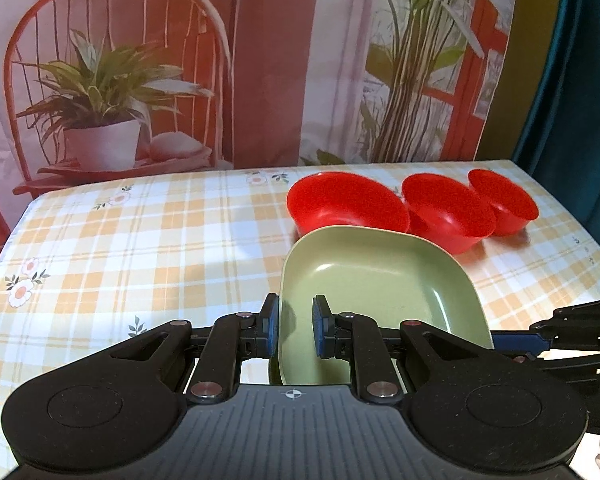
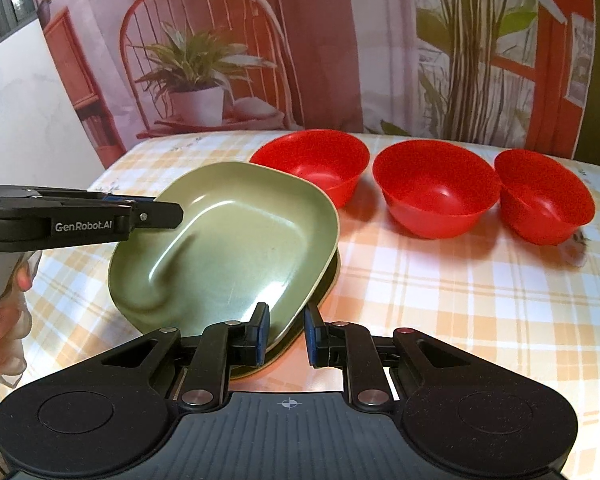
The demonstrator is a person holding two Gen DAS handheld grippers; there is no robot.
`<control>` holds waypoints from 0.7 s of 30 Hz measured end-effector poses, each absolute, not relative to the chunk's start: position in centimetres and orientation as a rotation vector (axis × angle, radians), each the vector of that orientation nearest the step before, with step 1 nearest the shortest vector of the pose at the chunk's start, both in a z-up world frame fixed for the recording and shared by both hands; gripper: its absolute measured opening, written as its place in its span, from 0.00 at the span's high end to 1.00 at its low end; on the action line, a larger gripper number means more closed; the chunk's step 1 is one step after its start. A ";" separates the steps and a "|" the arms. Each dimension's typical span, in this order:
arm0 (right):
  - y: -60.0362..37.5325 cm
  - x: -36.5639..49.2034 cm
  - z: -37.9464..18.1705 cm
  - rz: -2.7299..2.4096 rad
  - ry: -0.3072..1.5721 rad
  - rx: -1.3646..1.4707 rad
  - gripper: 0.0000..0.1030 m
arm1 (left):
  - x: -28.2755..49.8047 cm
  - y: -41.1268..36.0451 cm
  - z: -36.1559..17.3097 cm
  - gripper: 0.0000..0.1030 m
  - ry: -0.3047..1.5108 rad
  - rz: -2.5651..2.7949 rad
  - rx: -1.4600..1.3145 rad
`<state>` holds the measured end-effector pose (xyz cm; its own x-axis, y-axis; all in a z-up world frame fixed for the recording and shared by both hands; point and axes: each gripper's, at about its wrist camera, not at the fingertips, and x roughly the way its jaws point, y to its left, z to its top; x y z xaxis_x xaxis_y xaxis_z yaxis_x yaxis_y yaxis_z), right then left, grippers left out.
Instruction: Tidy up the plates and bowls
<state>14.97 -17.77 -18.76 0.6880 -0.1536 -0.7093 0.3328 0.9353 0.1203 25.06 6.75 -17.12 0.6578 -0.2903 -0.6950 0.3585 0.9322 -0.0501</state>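
A pale green square plate (image 1: pixel 380 292) (image 2: pixel 228 240) is held tilted just above the checked table, between both grippers. My left gripper (image 1: pixel 296 330) is shut on its left rim and shows from the side in the right wrist view (image 2: pixel 168 210). My right gripper (image 2: pixel 286 334) is shut on the plate's near right rim, and in the left wrist view it reaches in from the right (image 1: pixel 512 340). The dark rim of a second plate (image 2: pixel 334 276) peeks out underneath. Three red bowls (image 2: pixel 308 160) (image 2: pixel 436 188) (image 2: pixel 544 196) stand in a row behind.
The table (image 1: pixel 140 260) has a yellow checked cloth with small flowers. Behind it hangs a printed backdrop (image 1: pixel 260 60) of a chair and plants. A person's hand (image 2: pixel 4 312) grips the left tool's handle. The table's left half holds only cloth.
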 end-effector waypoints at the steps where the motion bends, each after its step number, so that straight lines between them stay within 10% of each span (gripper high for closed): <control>1: -17.6 15.0 -18.8 -0.277 0.766 0.242 0.82 | 25.1 6.8 -17.3 0.82 0.772 -0.367 0.097; 21: -18.0 14.5 -18.3 -0.290 0.750 0.215 0.77 | 25.2 6.7 -18.1 0.82 0.782 -0.356 0.115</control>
<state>14.53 -18.00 -18.27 0.6947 -0.1814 -0.6960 0.3333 0.9387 0.0880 25.23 6.75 -18.07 0.6532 -0.2710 -0.7070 0.3555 0.9342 -0.0295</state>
